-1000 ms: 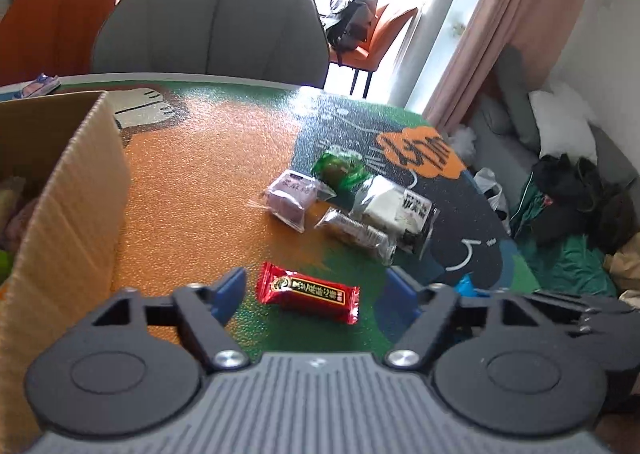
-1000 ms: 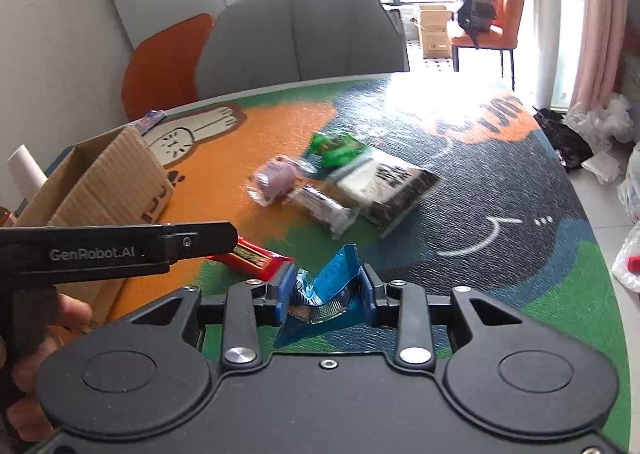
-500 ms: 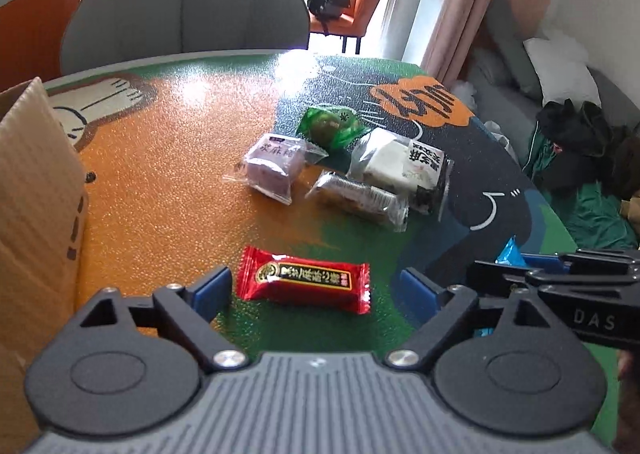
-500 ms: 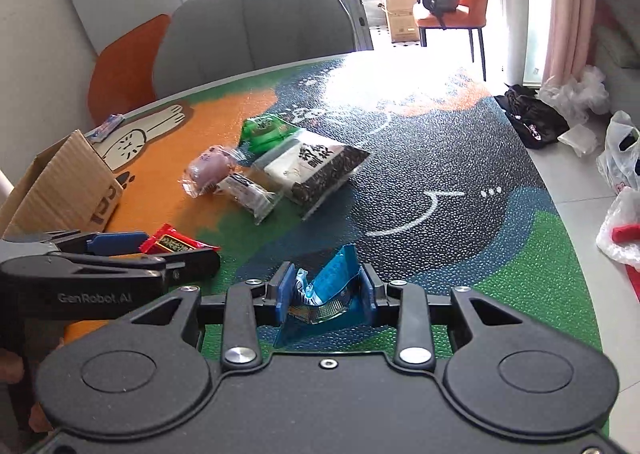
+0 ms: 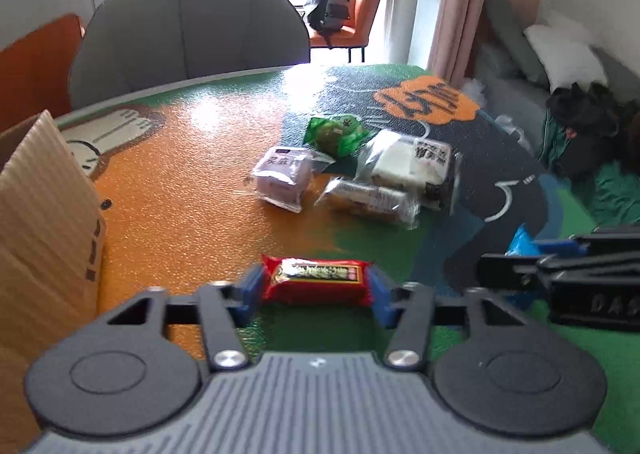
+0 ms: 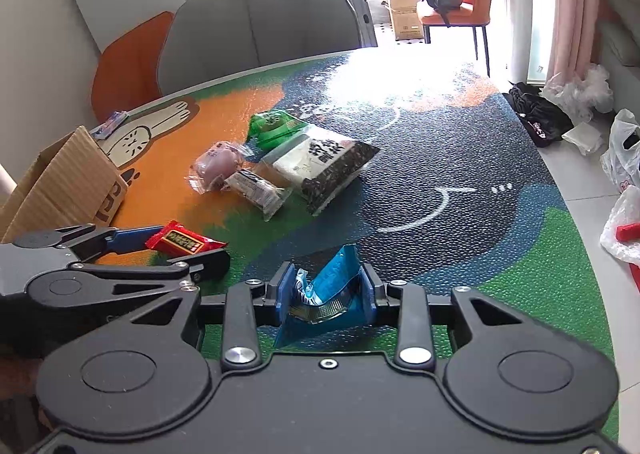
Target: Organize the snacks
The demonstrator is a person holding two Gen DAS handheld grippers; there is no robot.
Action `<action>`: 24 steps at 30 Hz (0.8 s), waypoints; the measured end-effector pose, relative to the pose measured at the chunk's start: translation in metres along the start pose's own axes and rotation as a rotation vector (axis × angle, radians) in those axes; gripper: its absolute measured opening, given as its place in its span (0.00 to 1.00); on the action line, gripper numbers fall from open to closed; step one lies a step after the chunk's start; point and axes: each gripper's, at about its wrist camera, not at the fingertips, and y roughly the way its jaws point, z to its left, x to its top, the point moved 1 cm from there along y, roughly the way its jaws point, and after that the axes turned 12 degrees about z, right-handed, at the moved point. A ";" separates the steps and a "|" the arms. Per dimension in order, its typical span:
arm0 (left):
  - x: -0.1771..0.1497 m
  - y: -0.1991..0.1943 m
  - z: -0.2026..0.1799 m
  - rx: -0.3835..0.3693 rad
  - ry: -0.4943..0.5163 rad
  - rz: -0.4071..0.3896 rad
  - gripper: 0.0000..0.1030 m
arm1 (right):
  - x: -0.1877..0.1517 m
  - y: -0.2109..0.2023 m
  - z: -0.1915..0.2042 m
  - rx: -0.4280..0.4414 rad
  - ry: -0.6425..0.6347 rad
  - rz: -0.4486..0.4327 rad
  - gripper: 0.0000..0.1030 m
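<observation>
So my left gripper [image 5: 316, 290] has just been closing and its blue pads now sit right against both short ends of the red foil-wrapped candy bar [image 5: 317, 280], which lies flat on the colourful pebbled table mat [image 5: 200, 182], about where the orange patch meets the green. My right gripper [image 6: 326, 296] is clamped tight on a crumpled blue foil snack packet [image 6: 332, 294], which sticks up between the pads, just above the mat.

The brown corrugated cardboard box [image 5: 44, 214] stands close by on the left. Further out on the mat there's a little cluster lying close together: a purple pastry in clear wrap [image 5: 282, 178], a green-wrapped round snack [image 5: 336, 132], a clear-wrapped dark roll [image 5: 370, 200] and a bigger white-and-black bag [image 5: 412, 166]. A grey padded chair [image 5: 188, 34] stands behind the table.
</observation>
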 end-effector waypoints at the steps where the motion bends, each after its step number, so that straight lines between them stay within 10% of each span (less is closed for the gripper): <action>1: 0.000 -0.002 0.001 -0.002 -0.004 -0.002 0.49 | 0.000 -0.001 0.001 0.000 -0.003 0.000 0.32; 24: 0.004 -0.113 0.035 -0.005 -0.044 -0.121 0.47 | 0.020 -0.046 0.064 0.057 -0.135 -0.091 0.32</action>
